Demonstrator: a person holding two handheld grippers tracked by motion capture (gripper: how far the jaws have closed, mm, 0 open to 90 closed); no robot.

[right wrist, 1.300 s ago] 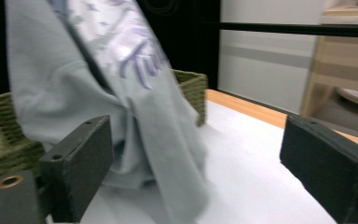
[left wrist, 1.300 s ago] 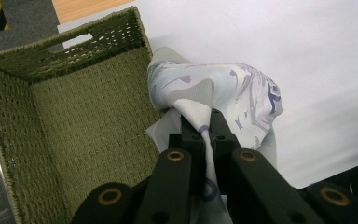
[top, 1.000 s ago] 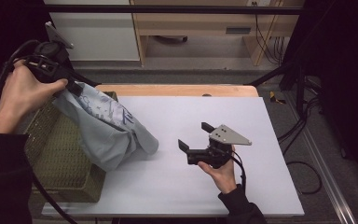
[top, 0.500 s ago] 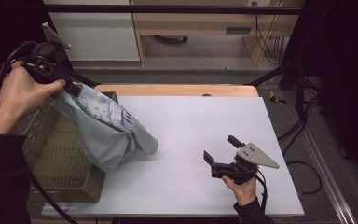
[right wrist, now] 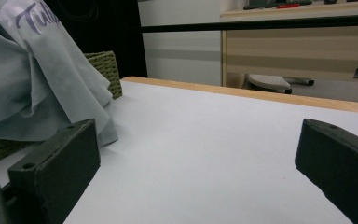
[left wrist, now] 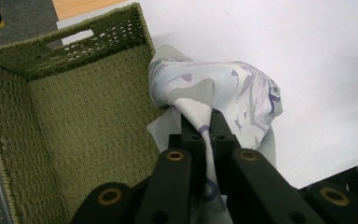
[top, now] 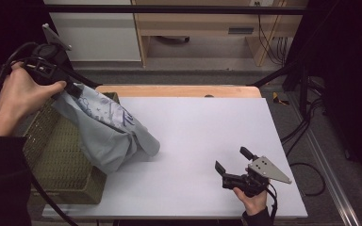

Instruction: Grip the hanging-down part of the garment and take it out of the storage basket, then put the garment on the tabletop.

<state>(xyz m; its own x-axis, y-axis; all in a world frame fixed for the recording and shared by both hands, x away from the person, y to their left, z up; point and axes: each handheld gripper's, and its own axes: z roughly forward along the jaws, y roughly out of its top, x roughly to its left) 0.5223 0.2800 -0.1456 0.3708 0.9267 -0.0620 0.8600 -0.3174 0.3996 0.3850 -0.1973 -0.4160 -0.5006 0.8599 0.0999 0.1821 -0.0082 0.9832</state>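
Black sleeves point(top: 2, 179) are worn on both forearms, seen at the lower left and bottom right of the high view. Both grippers are black. A grey three-cornered plate point(top: 268, 170) with small holes is carried on the right gripper point(top: 231, 161). Brass-coloured pivots point(left wrist: 175, 155) are set in the left gripper point(left wrist: 204, 122) arms. Black cables point(top: 14, 54) are trailed at upper left.

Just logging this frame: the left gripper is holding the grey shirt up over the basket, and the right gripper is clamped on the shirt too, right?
Not quite. The left gripper does hold the grey shirt over the basket, but the right gripper sits open, apart from it, as the high view shows.
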